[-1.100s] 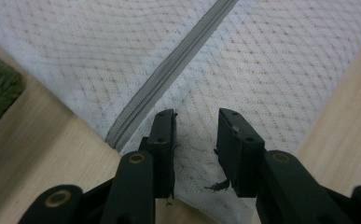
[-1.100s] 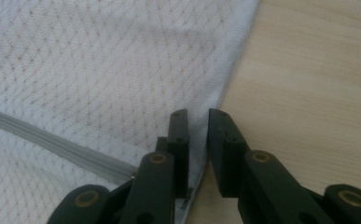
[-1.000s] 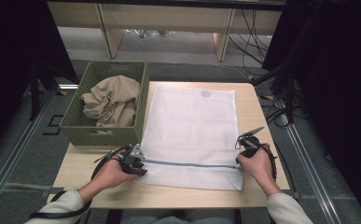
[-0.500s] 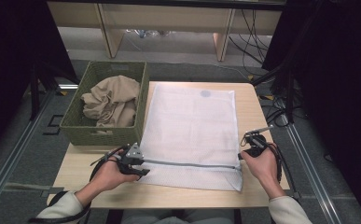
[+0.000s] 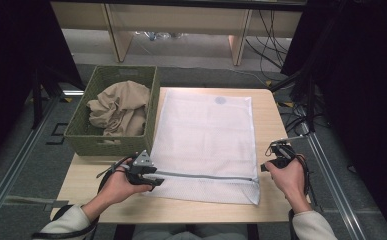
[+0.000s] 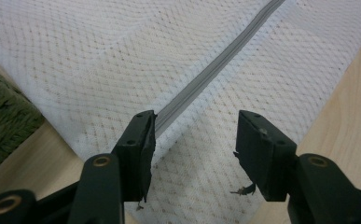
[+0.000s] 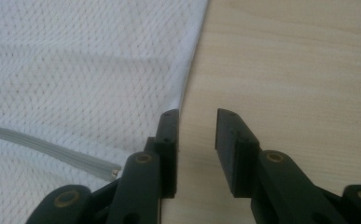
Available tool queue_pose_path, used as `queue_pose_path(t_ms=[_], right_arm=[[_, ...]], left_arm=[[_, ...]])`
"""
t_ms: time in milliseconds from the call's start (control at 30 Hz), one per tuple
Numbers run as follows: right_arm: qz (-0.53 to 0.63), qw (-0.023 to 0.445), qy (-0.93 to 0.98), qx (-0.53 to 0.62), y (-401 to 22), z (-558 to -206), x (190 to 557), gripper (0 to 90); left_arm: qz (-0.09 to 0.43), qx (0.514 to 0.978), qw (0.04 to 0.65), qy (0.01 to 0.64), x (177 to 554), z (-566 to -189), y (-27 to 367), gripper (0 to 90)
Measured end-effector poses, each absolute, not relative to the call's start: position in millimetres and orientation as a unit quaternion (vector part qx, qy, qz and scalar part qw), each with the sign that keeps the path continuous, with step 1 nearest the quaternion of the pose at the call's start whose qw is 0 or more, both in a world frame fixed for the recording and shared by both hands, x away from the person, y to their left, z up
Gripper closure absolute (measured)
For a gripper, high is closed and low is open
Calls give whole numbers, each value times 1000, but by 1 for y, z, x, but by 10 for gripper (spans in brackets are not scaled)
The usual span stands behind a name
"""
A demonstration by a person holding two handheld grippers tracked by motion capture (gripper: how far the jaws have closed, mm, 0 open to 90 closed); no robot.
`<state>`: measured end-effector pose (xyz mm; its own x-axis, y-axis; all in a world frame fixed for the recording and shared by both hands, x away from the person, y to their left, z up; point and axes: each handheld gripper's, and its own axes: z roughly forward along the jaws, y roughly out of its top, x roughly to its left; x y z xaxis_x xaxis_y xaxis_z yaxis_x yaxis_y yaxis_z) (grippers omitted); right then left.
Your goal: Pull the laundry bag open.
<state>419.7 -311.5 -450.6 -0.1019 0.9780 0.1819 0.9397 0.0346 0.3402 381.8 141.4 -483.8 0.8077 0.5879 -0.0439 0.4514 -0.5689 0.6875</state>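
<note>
The white mesh laundry bag (image 5: 206,142) lies flat on the tabletop (image 5: 266,107) beside the green basket (image 5: 112,142), with the left gripper (image 6: 194,140) and right gripper (image 7: 197,140) fingers released, having just opened, grasping nothing.

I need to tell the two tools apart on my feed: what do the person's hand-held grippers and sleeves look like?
Both are black. The left hand-held gripper carries a grey three-cornered plate on top and a looping black cable. The right hand-held gripper also trails a black cable. Up close, the jaws are blocky black pads with brass-coloured pivot pins. The sleeves are light grey.
</note>
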Motion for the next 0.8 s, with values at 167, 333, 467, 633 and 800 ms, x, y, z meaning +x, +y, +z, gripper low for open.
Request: queue_pose_path(t_ms=[167,333,467,633,800], right_arm=[[163,21,718,677,-306,-449,417,699],[156,17,738,657,-311,-456,419,686],[159,6,733,661,-312,-459,419,679],[144,-11,733,665,-308,-458,416,666],[137,-29,726,673,-303,-461,416,646]], left_arm=[[93,884,356,287,382,-485,141,473],[92,883,354,294,383,-485,140,472],[91,883,355,293,384,-485,138,471],[93,884,355,289,384,-486,140,470],[86,885,355,288,384,-487,140,468]])
